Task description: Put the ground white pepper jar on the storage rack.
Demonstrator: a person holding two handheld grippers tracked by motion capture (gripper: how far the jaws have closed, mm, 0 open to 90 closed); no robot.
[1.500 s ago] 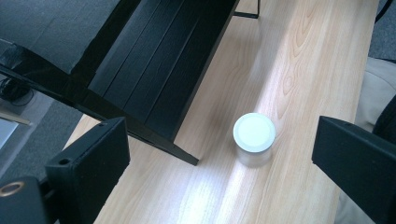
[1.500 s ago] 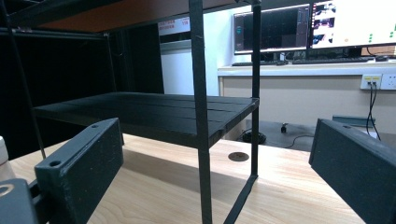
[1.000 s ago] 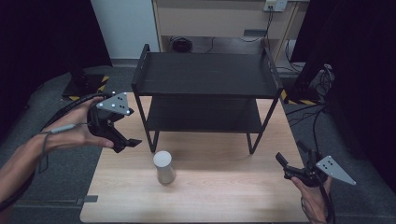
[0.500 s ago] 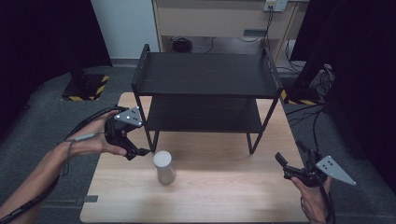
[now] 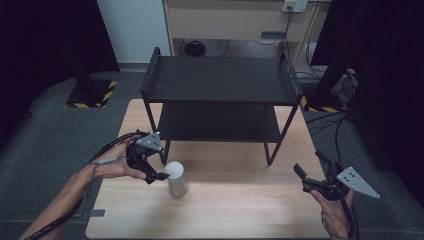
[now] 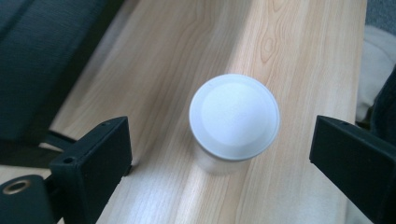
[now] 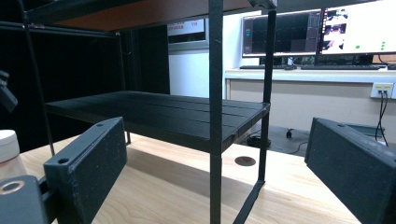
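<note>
The jar (image 5: 175,178) stands upright on the table (image 5: 240,210), in front of the rack's (image 5: 220,95) left front leg and a little to the right of it. It is a tall, narrow, pale container with a flat white lid (image 6: 234,114), so it looks easy to tip.

The main risk, as I judge it, is a knock rather than a grasp. In the high view the left gripper (image 5: 159,176) has its tip at the jar's left side, near the rim; whether it is touching there cannot be told. If one jaw meets the wall before the other, the push would come high on the jar and could topple it toward the right or slide it along the smooth wood. A second risk is a grip that closes on the lid alone: the lid could slip or lift off, or the jar could swing once raised. A third is the rack leg just behind the jar, which the gripper or jar could strike on the way up to a shelf.

The left gripper is wide open and holds nothing. In the left gripper view (image 6: 219,154) it looks down on the lid, which sits between the two jaws, with clear gaps on both sides.

The right gripper (image 5: 306,178) hovers well to the right of the jar, near the rack's right front leg. Its jaws are spread wide too, empty, and they point at the rack's lower shelf (image 7: 159,116) in the right gripper view (image 7: 217,163).
</note>
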